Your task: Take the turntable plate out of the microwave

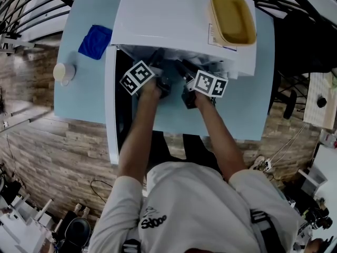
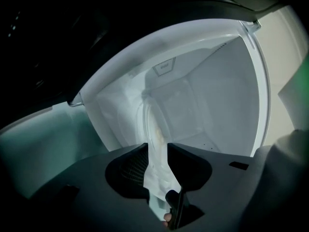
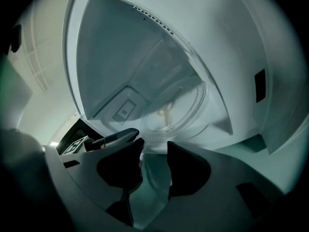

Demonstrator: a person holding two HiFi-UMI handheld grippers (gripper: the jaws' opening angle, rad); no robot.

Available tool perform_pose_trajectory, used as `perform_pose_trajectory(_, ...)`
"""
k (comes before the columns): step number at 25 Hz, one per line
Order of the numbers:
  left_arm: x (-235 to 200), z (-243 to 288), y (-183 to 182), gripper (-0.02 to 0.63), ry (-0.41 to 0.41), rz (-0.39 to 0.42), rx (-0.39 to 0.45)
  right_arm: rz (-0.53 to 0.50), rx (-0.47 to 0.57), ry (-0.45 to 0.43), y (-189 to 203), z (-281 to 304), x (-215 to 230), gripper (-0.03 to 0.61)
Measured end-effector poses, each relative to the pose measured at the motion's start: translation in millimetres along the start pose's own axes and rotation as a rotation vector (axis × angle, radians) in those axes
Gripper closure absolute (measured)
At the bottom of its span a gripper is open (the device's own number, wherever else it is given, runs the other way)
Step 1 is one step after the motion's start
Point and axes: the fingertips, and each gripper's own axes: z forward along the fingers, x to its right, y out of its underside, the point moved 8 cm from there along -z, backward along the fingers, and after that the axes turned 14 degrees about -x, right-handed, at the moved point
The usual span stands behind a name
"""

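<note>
your left gripper [image 2: 157, 153] looks clenched on the near rim of the turntable plate [image 3: 176, 111]. the plate is still inside the microwave [image 1: 158, 15], straight ahead of both jaws. your right gripper [image 3: 154, 149] clamps the same rim just beside it. both hands are equally near, so i'd draw it straight back toward you.

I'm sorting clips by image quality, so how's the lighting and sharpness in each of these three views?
Head view: evenly lit and fairly sharp, with wide-angle bending at the edges. Left gripper view: heavy dark surround, only the microwave cavity is bright; the turntable plate between the jaws looks soft. Right gripper view: strong fisheye curve, greenish cast, plate rim blurred near the jaws.
</note>
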Motion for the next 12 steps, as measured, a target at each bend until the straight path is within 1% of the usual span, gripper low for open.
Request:
perform_pose_trajectory(5,1,0,5,0.482,0.009,0.010,-0.008,0.038,0.032,-0.014,-2,9,1,0.420)
perform_pose_trajectory(9,3,1,7,0.484,0.005,0.083,-0.057,0.049,0.077,0.010,-7,14,6,0.420)
perform_pose_trajectory(12,3,0,7,0.483,0.023,0.079,-0.066,0.100,0.125,0.004,-5,14,8,0.421)
